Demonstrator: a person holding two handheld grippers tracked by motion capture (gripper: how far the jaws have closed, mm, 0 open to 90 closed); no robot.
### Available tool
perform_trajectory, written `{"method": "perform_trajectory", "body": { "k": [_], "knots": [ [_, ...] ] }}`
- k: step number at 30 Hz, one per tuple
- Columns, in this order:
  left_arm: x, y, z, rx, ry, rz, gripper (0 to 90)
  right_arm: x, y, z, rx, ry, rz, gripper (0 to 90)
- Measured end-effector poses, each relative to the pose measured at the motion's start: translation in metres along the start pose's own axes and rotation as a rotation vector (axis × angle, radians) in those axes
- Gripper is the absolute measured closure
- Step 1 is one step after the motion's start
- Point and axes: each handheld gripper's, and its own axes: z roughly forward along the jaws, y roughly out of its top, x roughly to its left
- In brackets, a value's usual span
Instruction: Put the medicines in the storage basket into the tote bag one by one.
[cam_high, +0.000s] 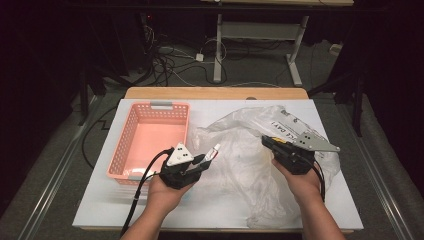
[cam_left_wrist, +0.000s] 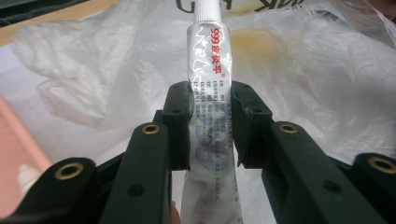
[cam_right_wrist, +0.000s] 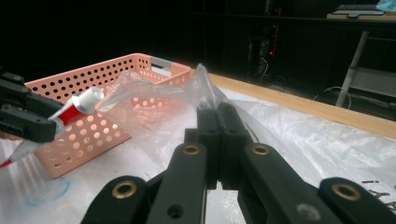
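My left gripper (cam_high: 204, 160) is shut on a white tube (cam_high: 214, 152) with red lettering and a white cap. It holds the tube just right of the pink basket (cam_high: 120, 150), over the crumpled clear plastic bag (cam_high: 240, 130). In the left gripper view the black pads pinch the tube (cam_left_wrist: 210, 70) at mid-length, cap pointing away. My right gripper (cam_high: 269, 142) is shut on a fold of the bag, and its jaws meet on the plastic (cam_right_wrist: 201, 84). In the right gripper view the tube (cam_right_wrist: 80, 106) and the left gripper's fingers (cam_right_wrist: 23, 116) sit in front of the basket (cam_right_wrist: 84, 135).
The white table top (cam_high: 100, 205) has a wooden strip (cam_high: 215, 93) along its far edge. Printed text shows on the bag near the right hand. Cables and a desk frame (cam_high: 218, 45) stand on the dark floor beyond the table.
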Motion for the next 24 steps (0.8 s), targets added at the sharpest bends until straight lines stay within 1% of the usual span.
{"method": "perform_trajectory", "body": {
  "k": [4,12,17,21,24],
  "knots": [
    [-0.007,0.004,0.011,0.010,-0.009,0.016,68.4,-0.001,0.001,-0.001,-0.008,0.000,0.002,90.0],
    [-0.014,0.010,0.039,0.015,-0.037,0.013,68.3,-0.001,0.001,-0.002,-0.013,-0.002,-0.006,90.0],
    [-0.015,0.014,0.059,0.038,-0.025,0.021,68.4,-0.002,0.002,-0.003,-0.018,0.011,-0.011,90.0],
    [-0.013,0.016,0.074,0.048,-0.014,0.017,68.4,-0.003,0.002,-0.004,-0.025,0.010,-0.009,90.0],
    [-0.010,0.017,0.085,0.066,-0.001,0.014,68.3,-0.003,0.002,-0.004,-0.025,0.012,-0.009,90.0]
  ]
}}
